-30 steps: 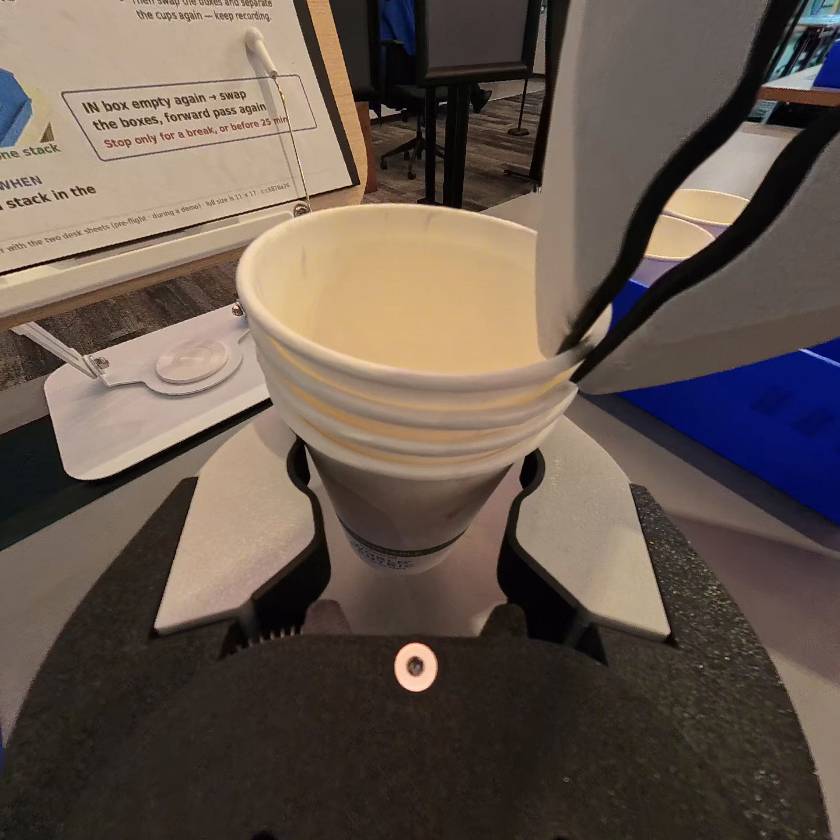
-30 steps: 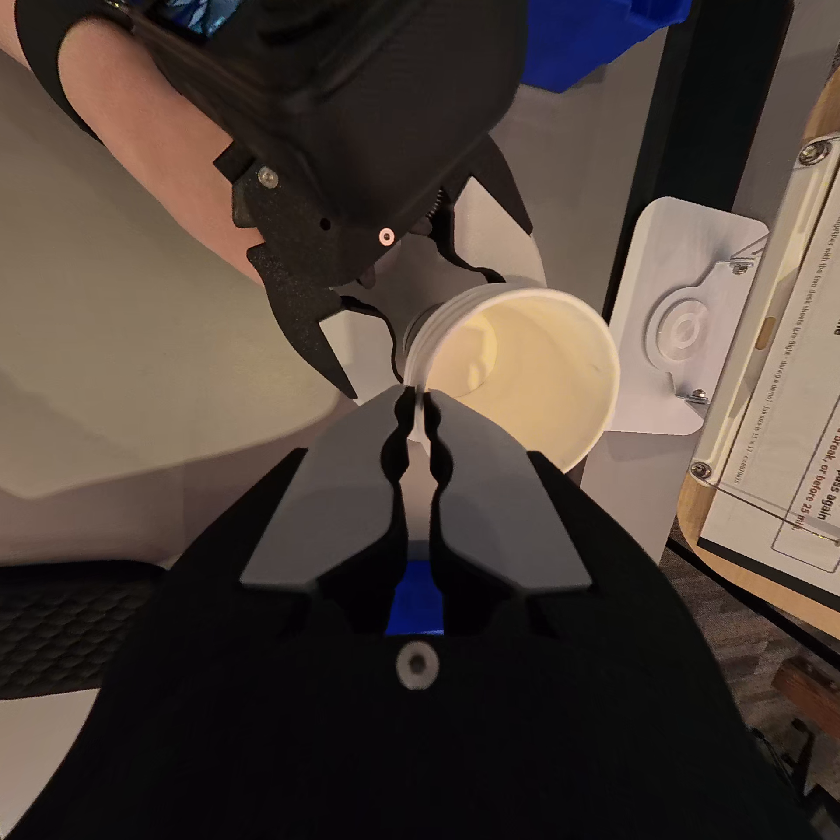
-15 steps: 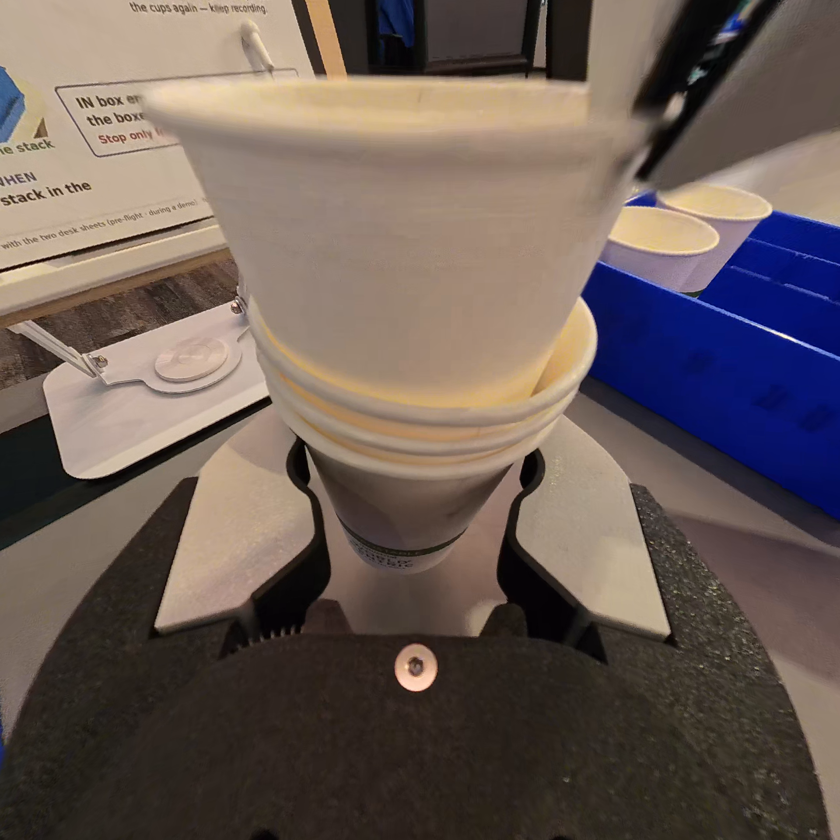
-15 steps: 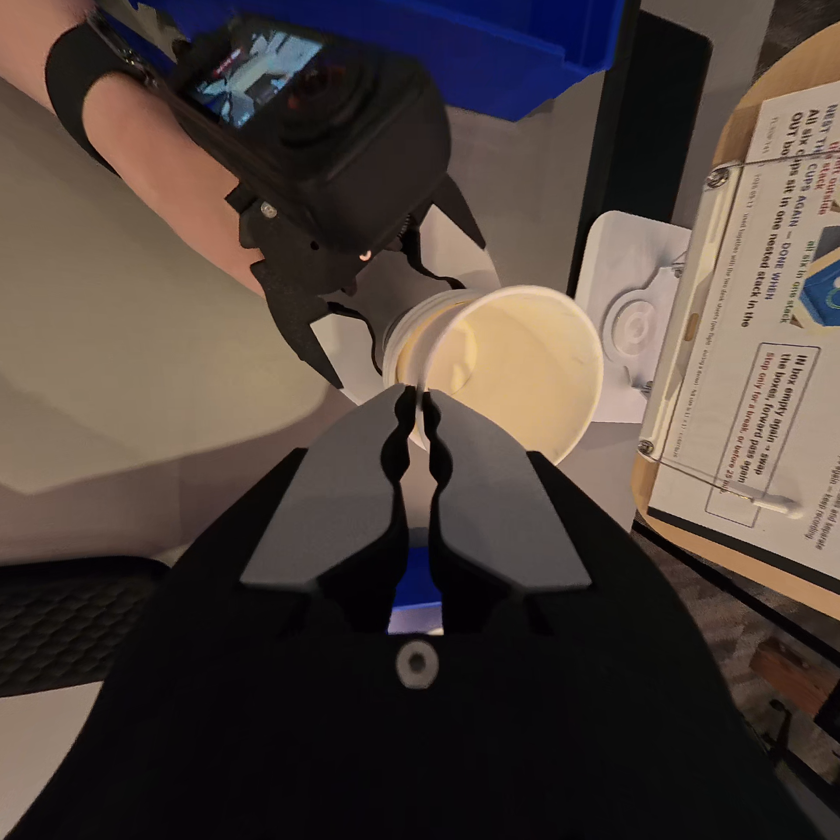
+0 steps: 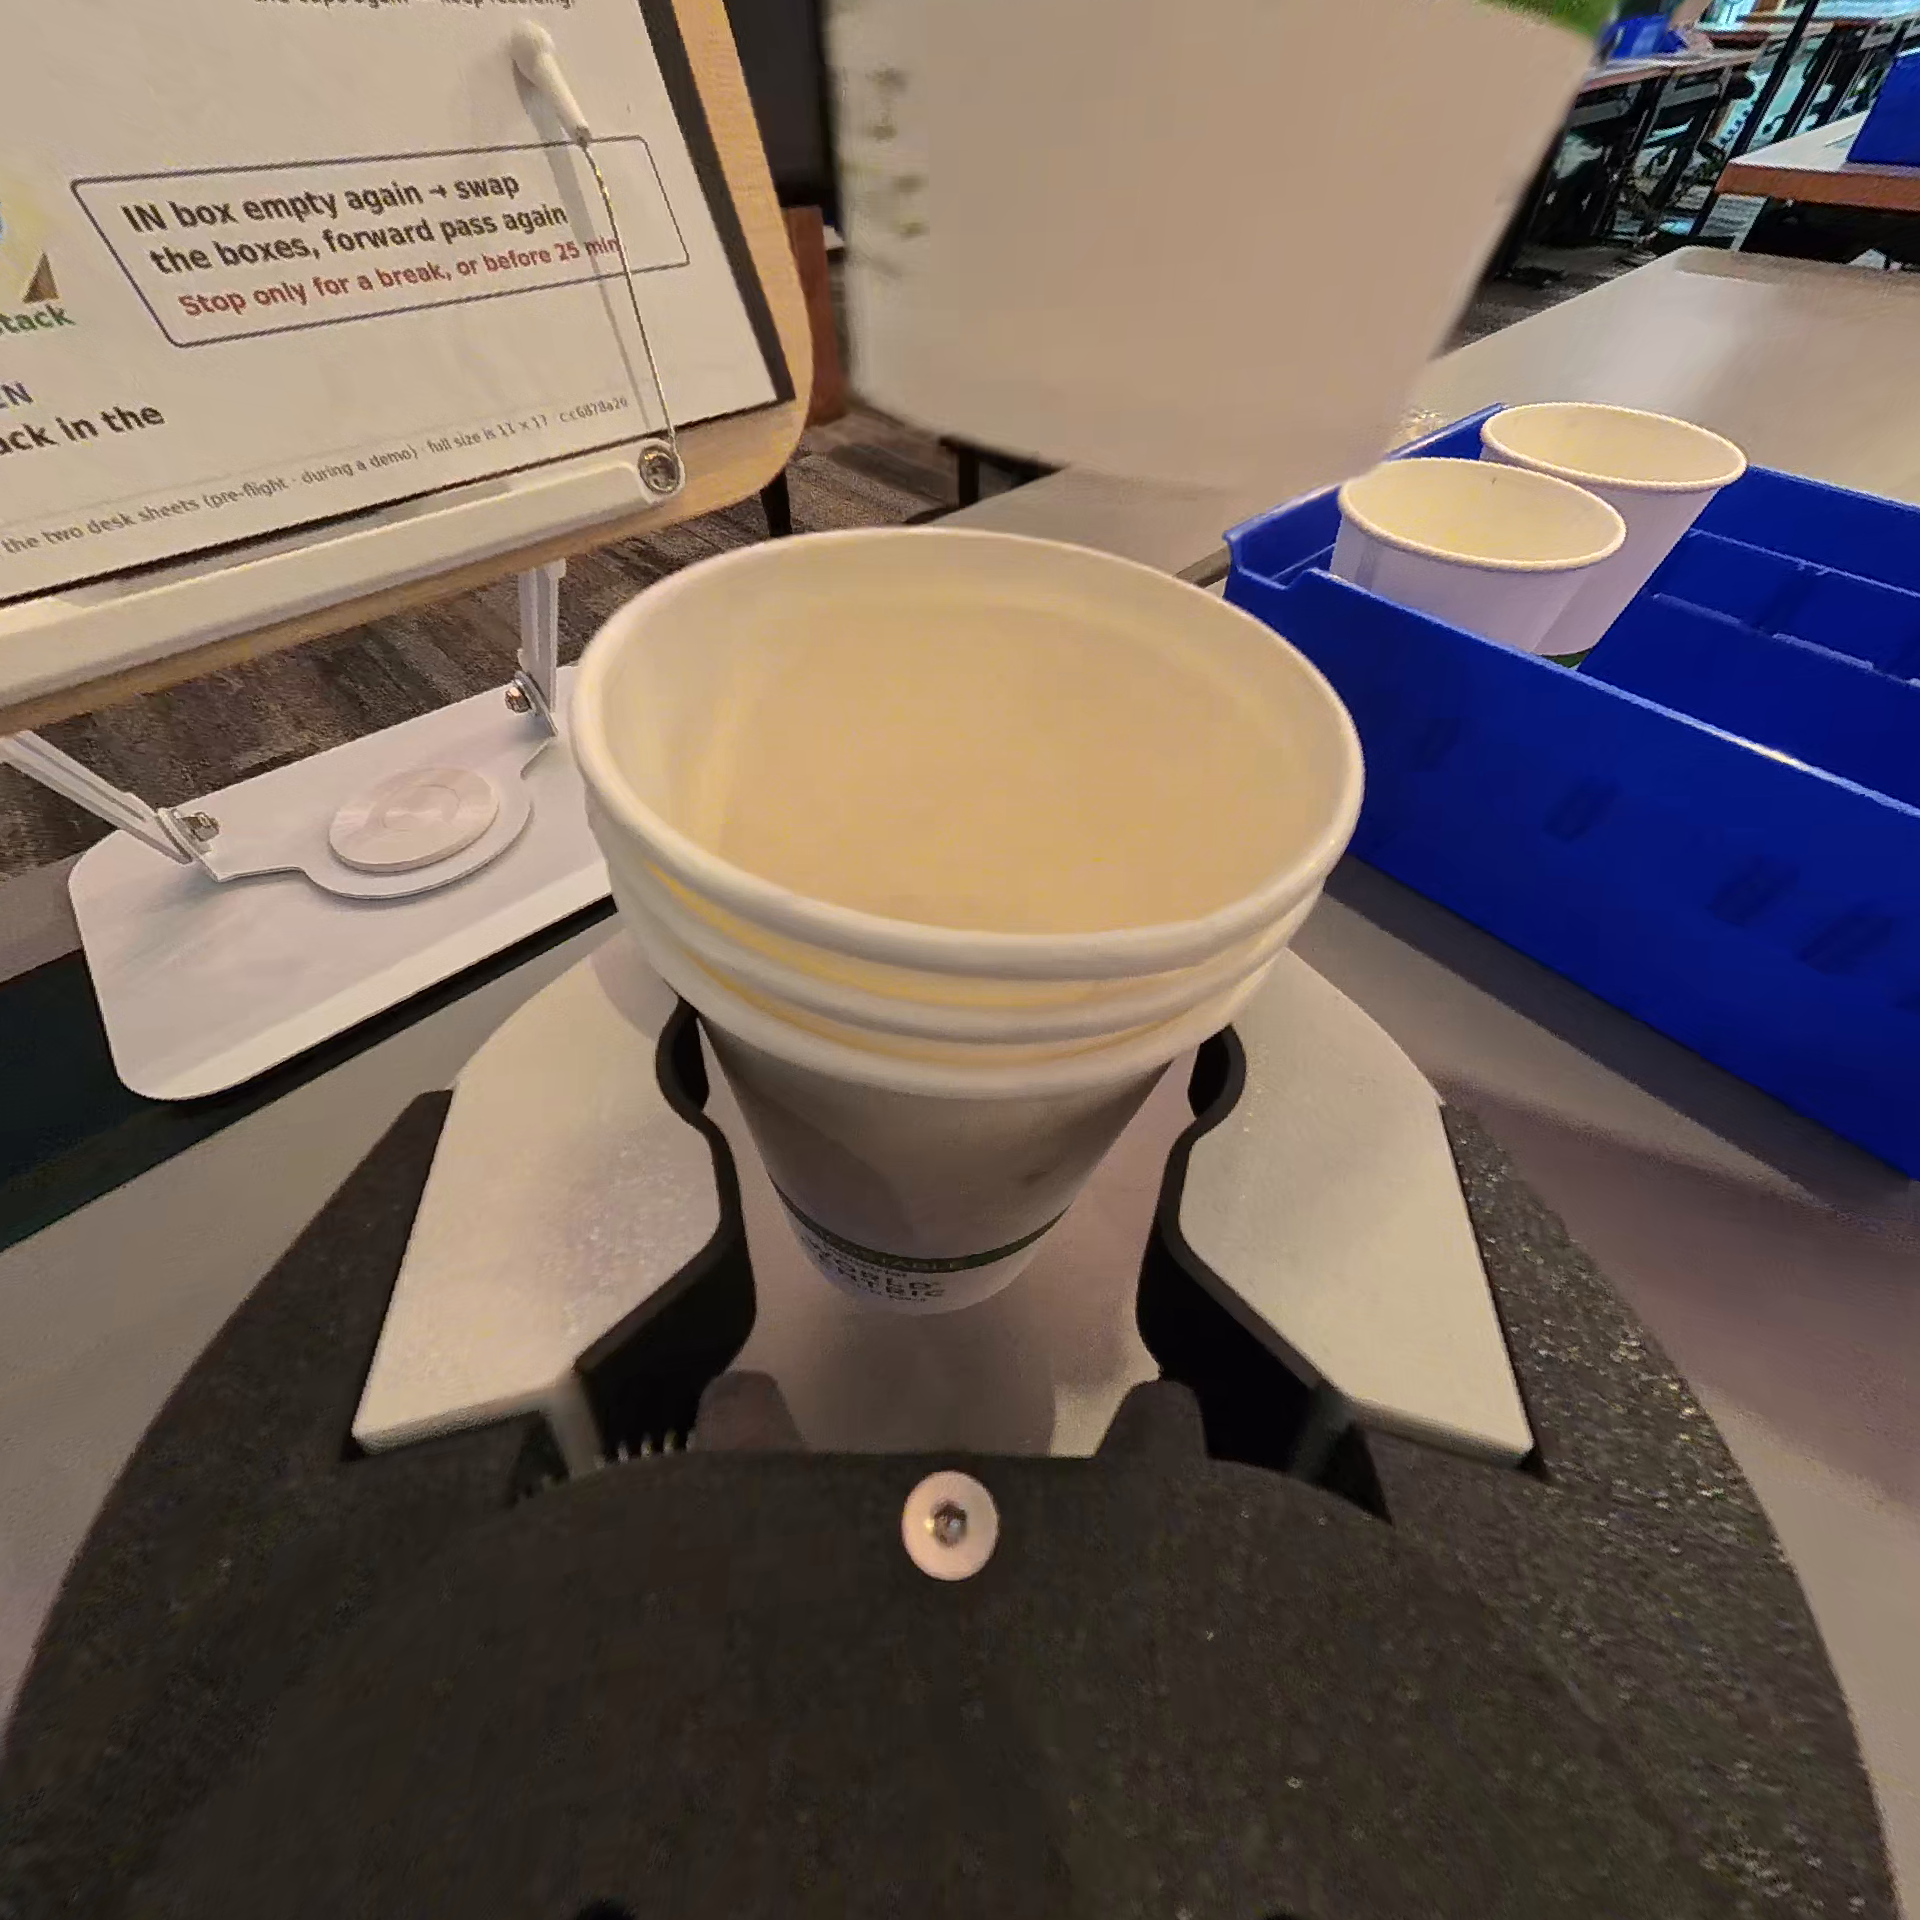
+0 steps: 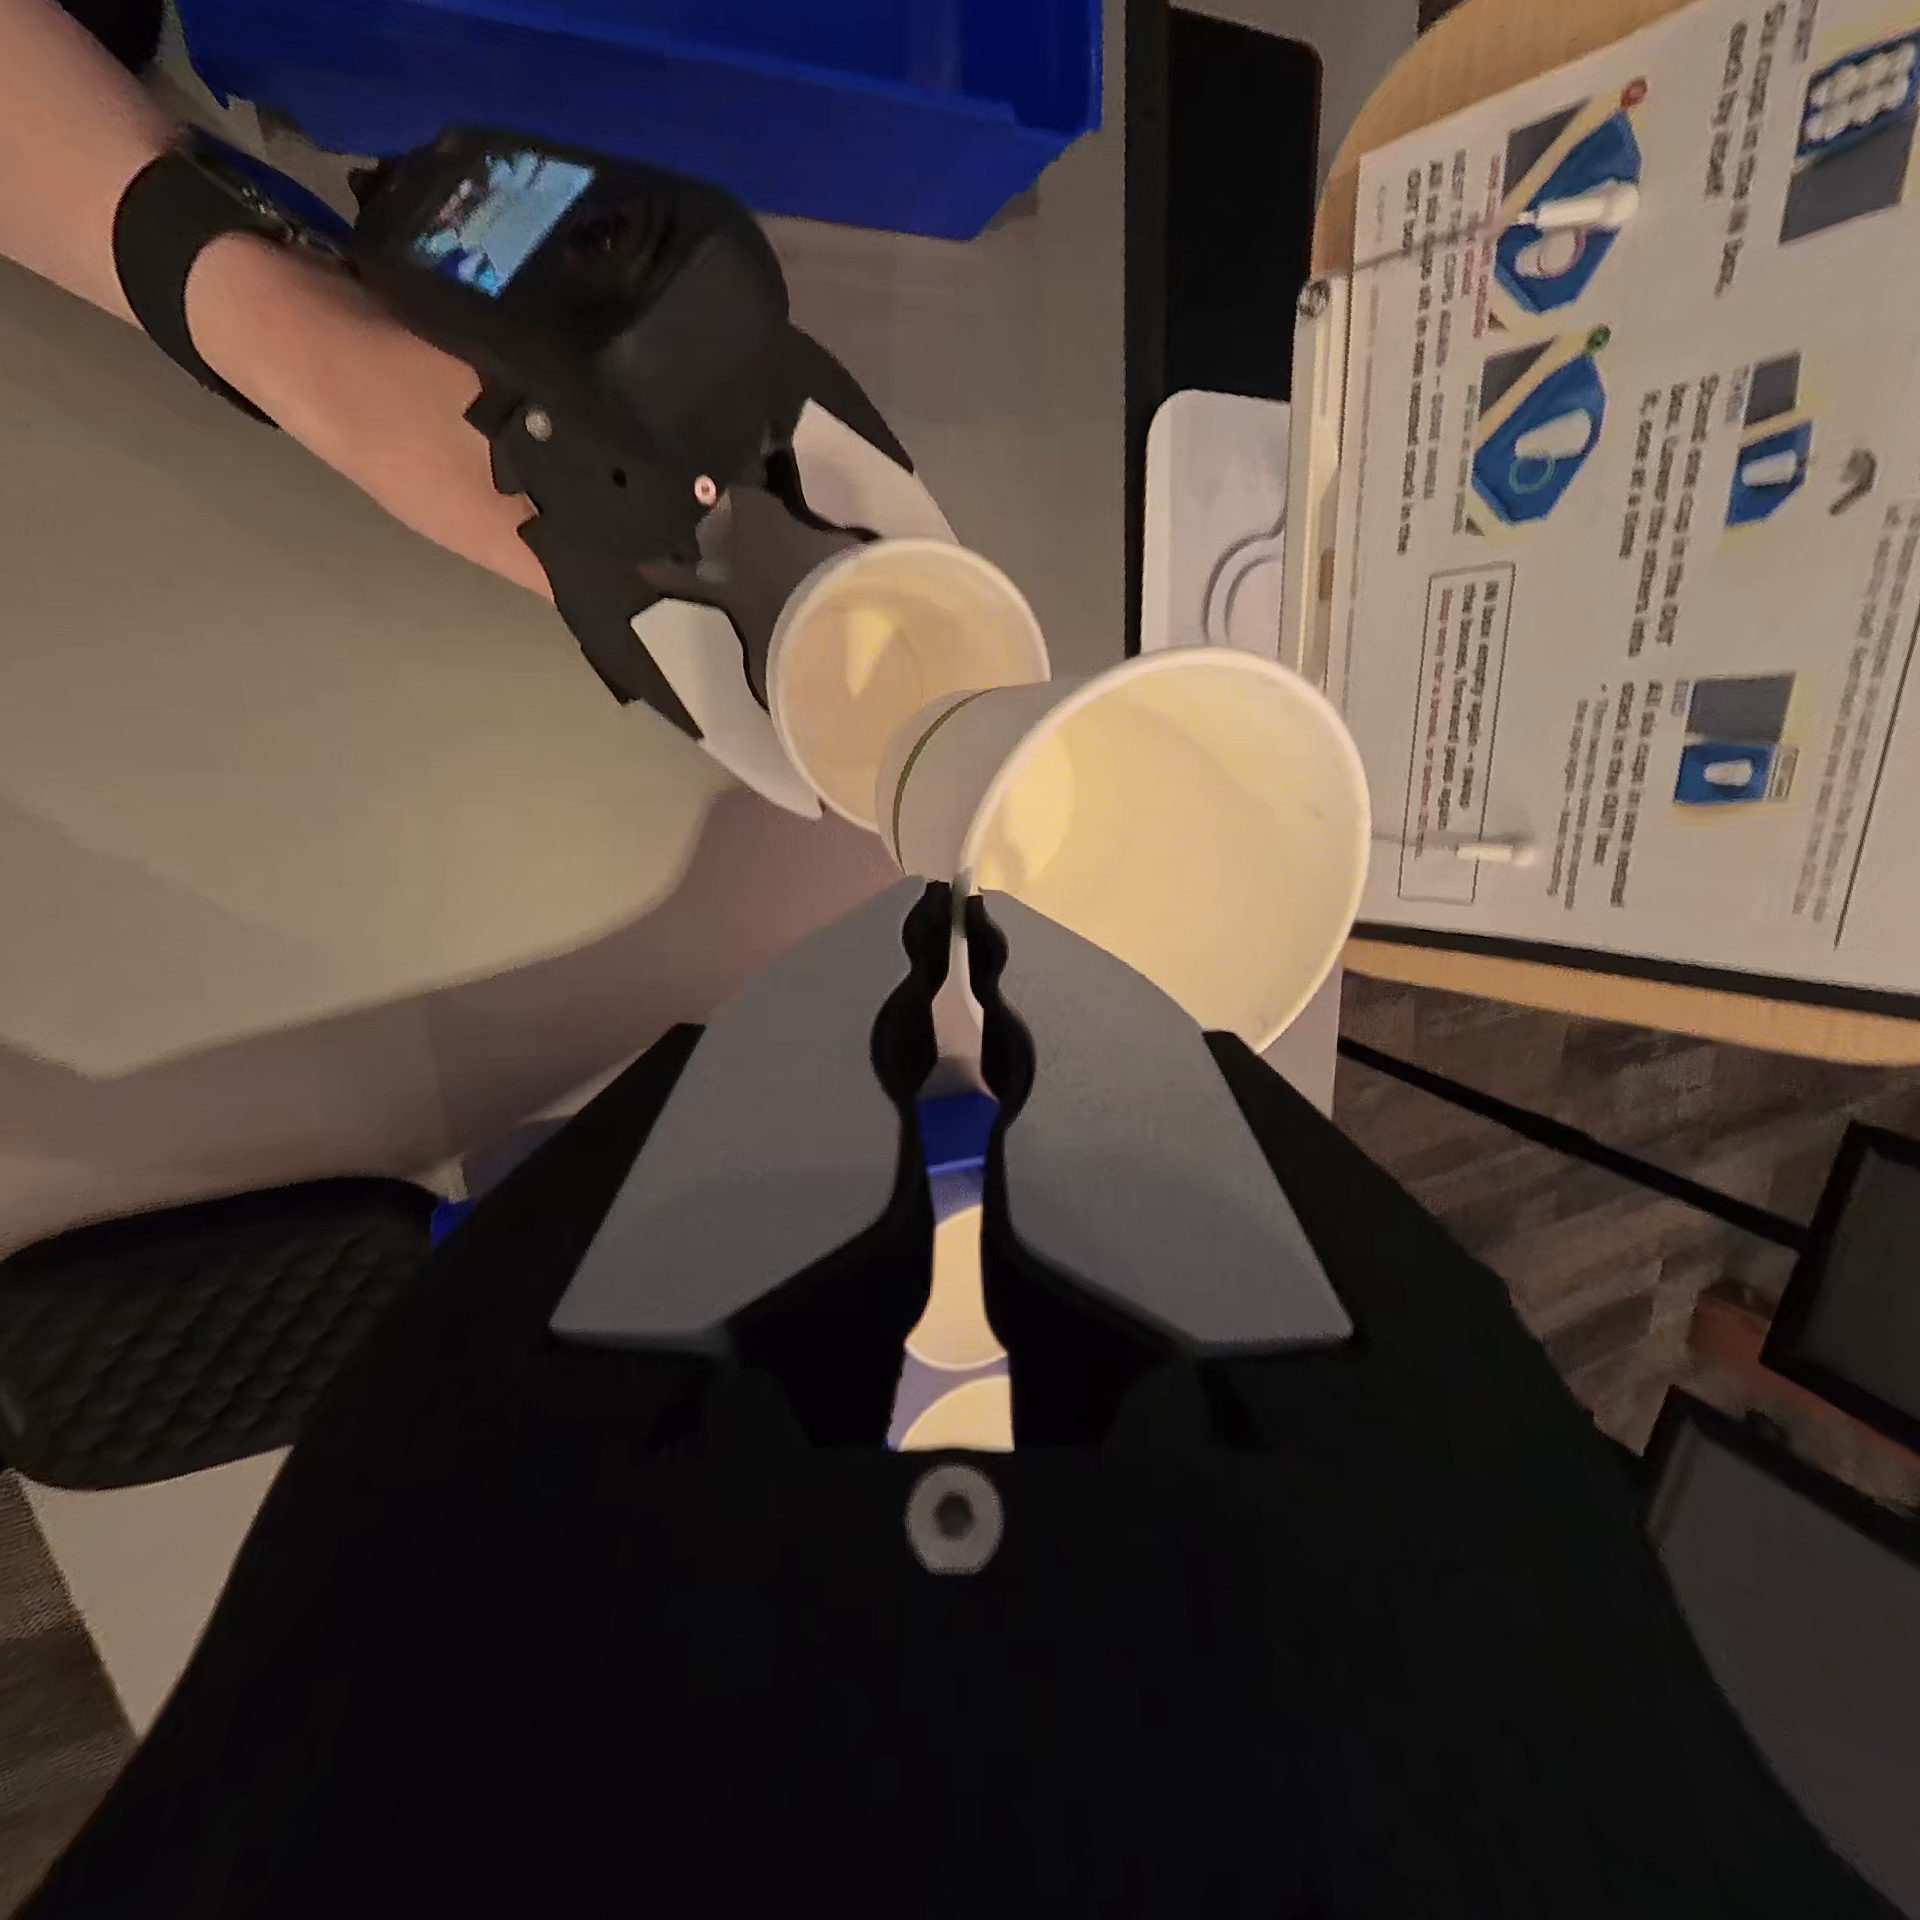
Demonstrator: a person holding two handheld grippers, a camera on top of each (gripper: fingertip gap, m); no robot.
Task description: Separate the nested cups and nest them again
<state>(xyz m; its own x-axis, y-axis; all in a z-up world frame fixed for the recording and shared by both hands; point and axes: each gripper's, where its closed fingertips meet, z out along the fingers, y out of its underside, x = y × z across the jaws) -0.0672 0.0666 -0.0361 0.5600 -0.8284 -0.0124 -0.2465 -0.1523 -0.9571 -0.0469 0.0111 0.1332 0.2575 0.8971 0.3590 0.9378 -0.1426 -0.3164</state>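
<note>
**Desk:** What has just changed?

**Operator:** A second ago my right gripper (image 6: 951, 902) was pinching the rim of the top cup while it sat in the nest. Now that lifted cup (image 6: 1164, 831) is fully clear of the stack (image 5: 961, 894), its base hanging just above the stack's open mouth. I judge one more cup separated; about three rims remain nested.

**Desk:** Where is everything?

**Operator:** The stack sits upright between the fingers of my left gripper (image 5: 951, 1174), clasped around its lower body over the grey table (image 5: 1714, 322). Two loose cups (image 5: 1527, 530) already stand side by side in the blue bin (image 5: 1662, 831) to the right.

**Desk:** And the hands?

**Operator:** The right gripper reaches in from above, jaws clamped on the lifted cup's rim, one finger inside and one outside, the cup tipped mouth-toward-camera. The left gripper is held level, the wearer's forearm (image 6: 343, 395) angled across the table. Behind stands an instruction board (image 5: 343, 260) on its white stand (image 5: 312, 904). Next, I expect, the bin.
</note>
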